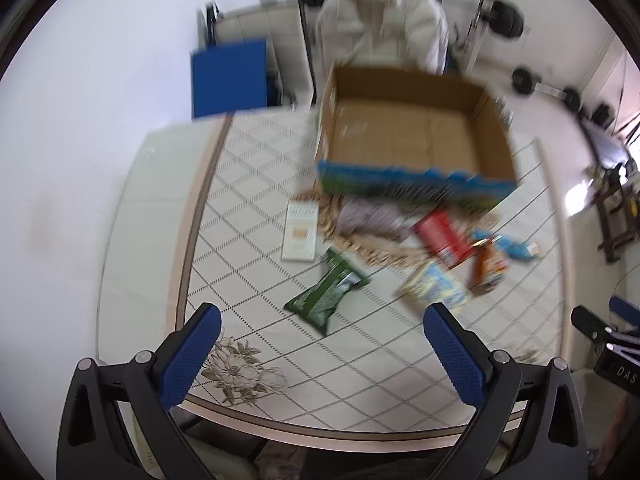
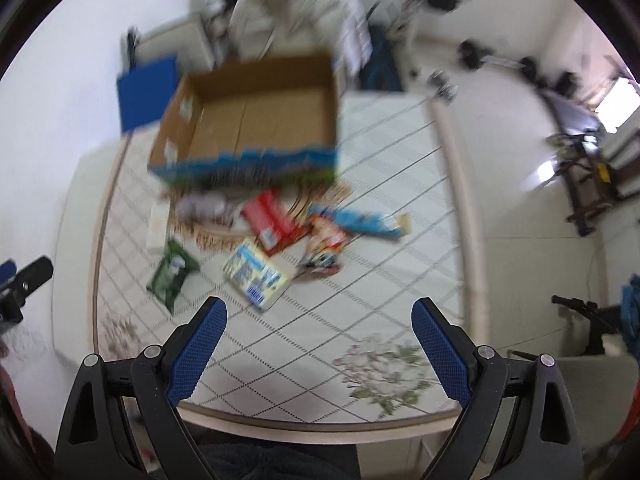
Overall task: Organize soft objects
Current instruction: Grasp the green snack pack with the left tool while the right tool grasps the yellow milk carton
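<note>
We take this for a lived-in home. Ahead of the fingers stands a dining table (image 1: pixel 248 184) under a patterned cloth printed with flowers. Past its far edge we see a chair draped with a white coat (image 1: pixel 380 20), and beyond that barbell weights (image 1: pixel 508 20) along the wall, like a home gym.

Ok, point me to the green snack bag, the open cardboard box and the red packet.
Green snack bag (image 1: pixel 326 294), left wrist view, middle of the bag.
Open cardboard box (image 1: pixel 404 136), left wrist view, bare inside floor.
Red packet (image 2: pixel 269 218), right wrist view, centre of its face.
</note>
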`<state>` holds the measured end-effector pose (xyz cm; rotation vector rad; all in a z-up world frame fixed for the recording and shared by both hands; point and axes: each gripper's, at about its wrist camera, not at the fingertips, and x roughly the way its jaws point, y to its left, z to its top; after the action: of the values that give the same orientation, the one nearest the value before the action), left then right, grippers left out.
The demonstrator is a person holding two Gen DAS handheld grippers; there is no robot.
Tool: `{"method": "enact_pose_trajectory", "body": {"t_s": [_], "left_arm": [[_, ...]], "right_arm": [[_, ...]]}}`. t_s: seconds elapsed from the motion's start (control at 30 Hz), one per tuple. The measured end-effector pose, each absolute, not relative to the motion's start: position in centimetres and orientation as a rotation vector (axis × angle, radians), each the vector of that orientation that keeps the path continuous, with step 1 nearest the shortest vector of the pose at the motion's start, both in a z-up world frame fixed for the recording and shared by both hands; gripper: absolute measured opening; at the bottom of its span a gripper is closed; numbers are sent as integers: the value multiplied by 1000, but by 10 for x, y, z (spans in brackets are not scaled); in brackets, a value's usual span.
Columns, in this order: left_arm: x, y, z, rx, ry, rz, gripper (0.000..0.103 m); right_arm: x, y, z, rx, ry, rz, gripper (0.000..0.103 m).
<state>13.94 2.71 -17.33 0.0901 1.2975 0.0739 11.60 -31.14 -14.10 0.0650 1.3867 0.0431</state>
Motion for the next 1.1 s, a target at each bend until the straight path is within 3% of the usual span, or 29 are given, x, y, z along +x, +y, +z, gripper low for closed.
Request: {"method": "enact_pose_trajectory", "body": {"t_s": [0.33, 0.5, 0.57, 0.63, 0.73, 0.83, 1.1], "left_arm": [[194, 32, -339, 242, 1555, -38, 95], [207, 21, -388, 326, 1629, -144, 93], [210, 17, -406, 358, 1660, -163, 80], [210, 20, -418, 331, 1708, -170, 58], [208, 34, -425, 191, 1779, -108, 49], [200, 53, -428, -11, 1840, -34, 50], [188, 65, -434, -111, 1825, -42, 49]], "right_arm": [[189, -214, -300, -128, 1636, 230, 96], [194, -179, -356, -291, 1733, 265, 96], [190, -172, -373, -322, 1763, 256, 95], [189, -173, -385, -278, 1795, 236, 83], [187, -189, -393, -71, 1862, 155, 79], [183, -209, -397, 199, 1890, 103, 78], [169, -191, -418, 134, 1902, 70, 78]]}}
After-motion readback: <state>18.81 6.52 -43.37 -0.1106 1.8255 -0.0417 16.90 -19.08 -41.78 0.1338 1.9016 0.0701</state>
